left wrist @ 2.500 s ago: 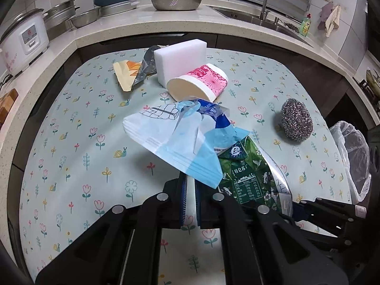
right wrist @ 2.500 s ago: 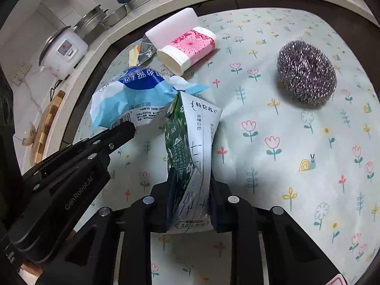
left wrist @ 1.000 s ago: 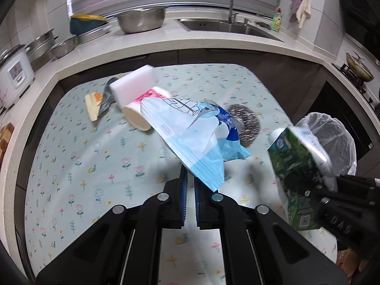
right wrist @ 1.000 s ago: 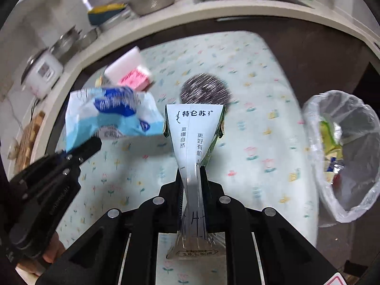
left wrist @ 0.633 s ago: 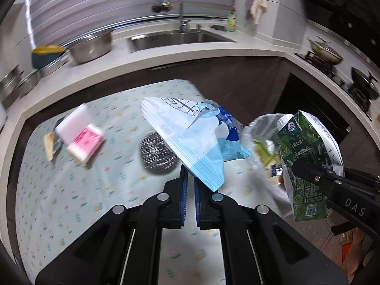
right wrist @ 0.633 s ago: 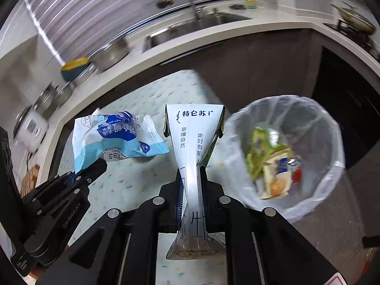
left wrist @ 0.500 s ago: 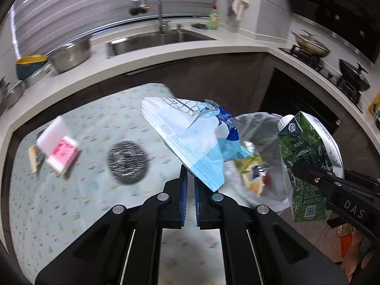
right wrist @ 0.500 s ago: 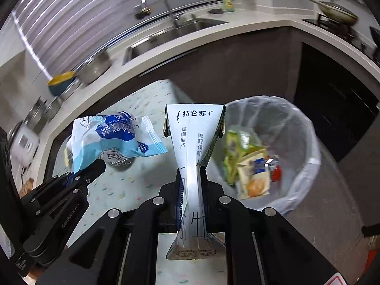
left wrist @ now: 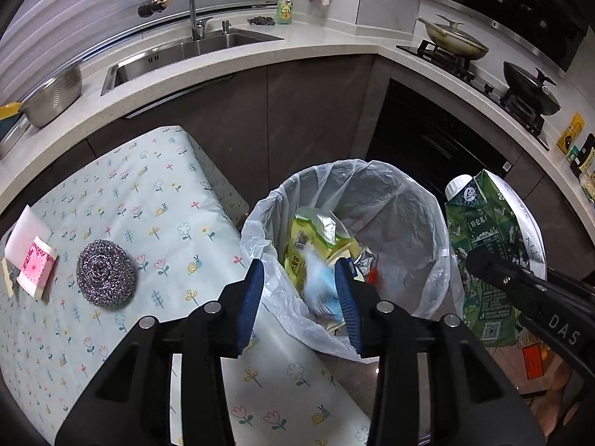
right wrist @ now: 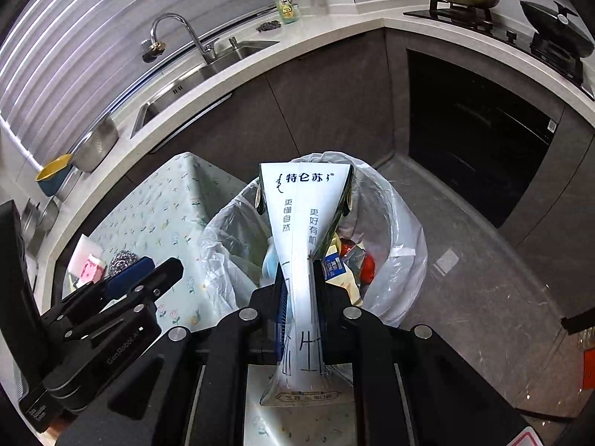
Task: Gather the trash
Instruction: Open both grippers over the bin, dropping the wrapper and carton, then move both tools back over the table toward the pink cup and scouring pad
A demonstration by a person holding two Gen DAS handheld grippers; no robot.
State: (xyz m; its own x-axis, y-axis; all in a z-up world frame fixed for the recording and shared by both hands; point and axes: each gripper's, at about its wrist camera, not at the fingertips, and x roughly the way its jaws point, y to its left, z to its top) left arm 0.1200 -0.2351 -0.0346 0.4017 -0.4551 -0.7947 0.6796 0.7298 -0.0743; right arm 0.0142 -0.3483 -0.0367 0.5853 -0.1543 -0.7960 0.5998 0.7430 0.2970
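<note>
My left gripper is open above the near rim of the white-bagged trash bin. A blurred blue wrapper falls between its fingers into the bin, onto yellow packets. My right gripper is shut on a flattened green and white milk carton and holds it over the bin. The carton also shows in the left wrist view, right of the bin. The left gripper shows open in the right wrist view.
A steel scourer, a white sponge and a pink paper cup lie on the flowered table left of the bin. The sink counter and stove curve behind.
Both grippers have swung from the table to the bin. My left gripper has opened and let the blue wrapper drop. The right gripper still holds the carton.
</note>
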